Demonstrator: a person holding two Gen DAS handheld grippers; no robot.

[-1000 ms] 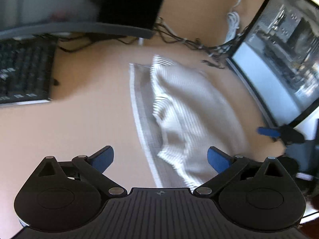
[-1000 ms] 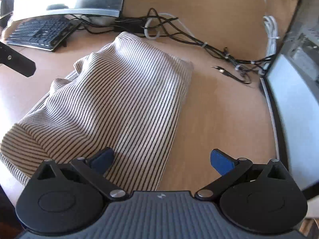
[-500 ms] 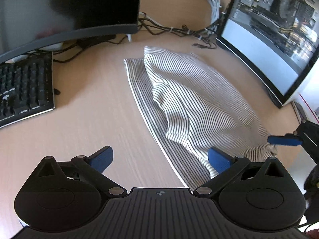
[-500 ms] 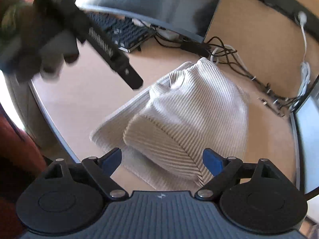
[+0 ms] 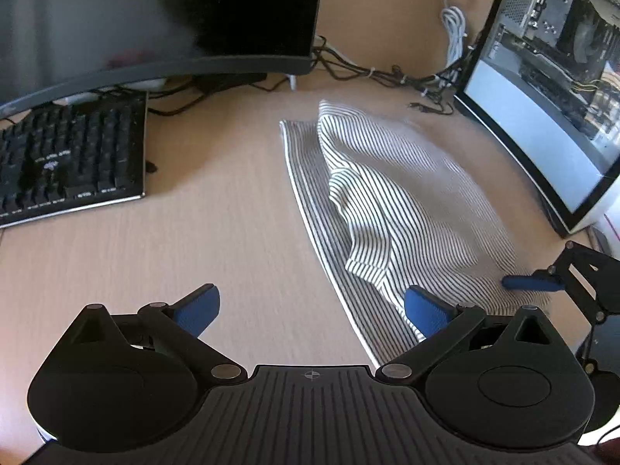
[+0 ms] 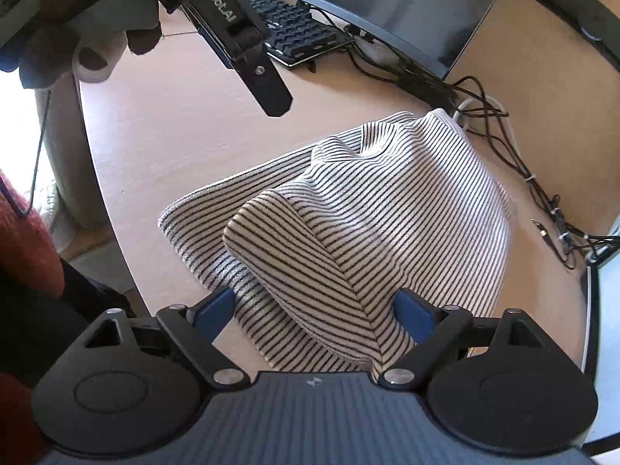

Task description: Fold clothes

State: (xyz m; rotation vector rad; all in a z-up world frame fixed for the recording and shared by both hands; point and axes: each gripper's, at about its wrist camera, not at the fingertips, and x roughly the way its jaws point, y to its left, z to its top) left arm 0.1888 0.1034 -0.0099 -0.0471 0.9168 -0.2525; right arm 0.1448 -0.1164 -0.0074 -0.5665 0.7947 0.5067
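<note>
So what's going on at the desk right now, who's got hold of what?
A person is folding a striped garment on a wooden desk, with a handheld gripper in each hand. The right gripper has its jaws wide open around a raised fold of the cloth at the near edge, not clamped. The left gripper is open too, over bare desk beside the garment's hem, holding nothing. A keyboard and monitor sit behind.

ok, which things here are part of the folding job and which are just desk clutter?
Job:
striped garment
left gripper, open, over bare desk
right gripper, open, fingers either side of a fold

Clutter:
keyboard
monitor
cable bundle
glass-sided PC case
desk
</note>
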